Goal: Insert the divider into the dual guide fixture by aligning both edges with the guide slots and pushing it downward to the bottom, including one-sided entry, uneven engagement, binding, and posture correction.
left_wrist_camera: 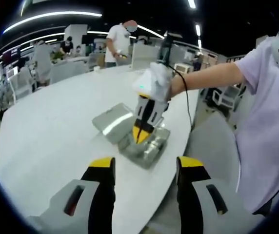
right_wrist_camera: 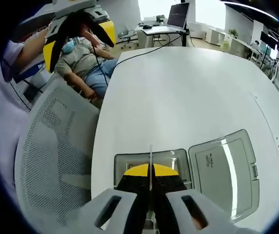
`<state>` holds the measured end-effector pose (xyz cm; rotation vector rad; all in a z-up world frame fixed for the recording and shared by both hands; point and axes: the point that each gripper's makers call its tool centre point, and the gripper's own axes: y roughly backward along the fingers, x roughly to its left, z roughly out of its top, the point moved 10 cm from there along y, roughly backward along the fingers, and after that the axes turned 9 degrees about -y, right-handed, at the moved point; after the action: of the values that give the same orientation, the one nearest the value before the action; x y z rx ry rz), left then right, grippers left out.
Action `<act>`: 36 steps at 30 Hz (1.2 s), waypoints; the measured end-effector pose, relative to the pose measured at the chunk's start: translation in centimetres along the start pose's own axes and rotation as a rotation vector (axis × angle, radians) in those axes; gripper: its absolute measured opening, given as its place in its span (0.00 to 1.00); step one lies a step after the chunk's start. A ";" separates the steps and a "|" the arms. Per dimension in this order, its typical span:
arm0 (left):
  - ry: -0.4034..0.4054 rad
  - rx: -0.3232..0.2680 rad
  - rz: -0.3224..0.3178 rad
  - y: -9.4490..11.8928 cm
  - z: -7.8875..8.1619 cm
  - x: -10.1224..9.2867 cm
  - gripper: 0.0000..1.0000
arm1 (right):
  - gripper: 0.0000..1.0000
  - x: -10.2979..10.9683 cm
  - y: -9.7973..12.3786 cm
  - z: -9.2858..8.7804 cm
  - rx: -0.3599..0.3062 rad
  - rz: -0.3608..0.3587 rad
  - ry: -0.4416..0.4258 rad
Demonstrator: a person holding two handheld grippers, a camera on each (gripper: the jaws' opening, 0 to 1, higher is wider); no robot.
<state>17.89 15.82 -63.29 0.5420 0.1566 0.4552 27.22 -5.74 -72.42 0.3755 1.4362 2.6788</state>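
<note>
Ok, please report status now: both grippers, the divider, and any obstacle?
Right gripper shut on divider, edge-on above the fixture. Left gripper open, held back, empty. Open lid lies beside the fixture; nothing in the way.

My grippers are grey with yellow-and-black jaw tips: left gripper (left_wrist_camera: 144, 170), right gripper (right_wrist_camera: 150, 176). Table (right_wrist_camera: 188, 92) is plain white, fixture (right_wrist_camera: 151, 161) clear-greyish, chair (right_wrist_camera: 56, 146) white mesh with a dotted pattern.

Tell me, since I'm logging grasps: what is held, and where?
The right gripper pinches the thin divider by its upper edge, over the fixture. The left gripper holds nothing.
</note>
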 end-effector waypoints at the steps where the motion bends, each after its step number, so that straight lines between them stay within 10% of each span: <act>1: 0.001 0.002 -0.001 0.0 -0.1 0.0 0.48 | 0.00 0.0 0.0 0.0 -0.004 0.003 0.006; 36: 0.028 0.010 0.001 -0.5 -0.4 0.3 0.47 | 0.00 -0.6 -2.2 -1.1 0.024 0.025 0.011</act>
<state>18.25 15.78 -63.94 0.5455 0.1853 0.4636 27.46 -5.49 -74.91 0.3839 1.4779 2.6889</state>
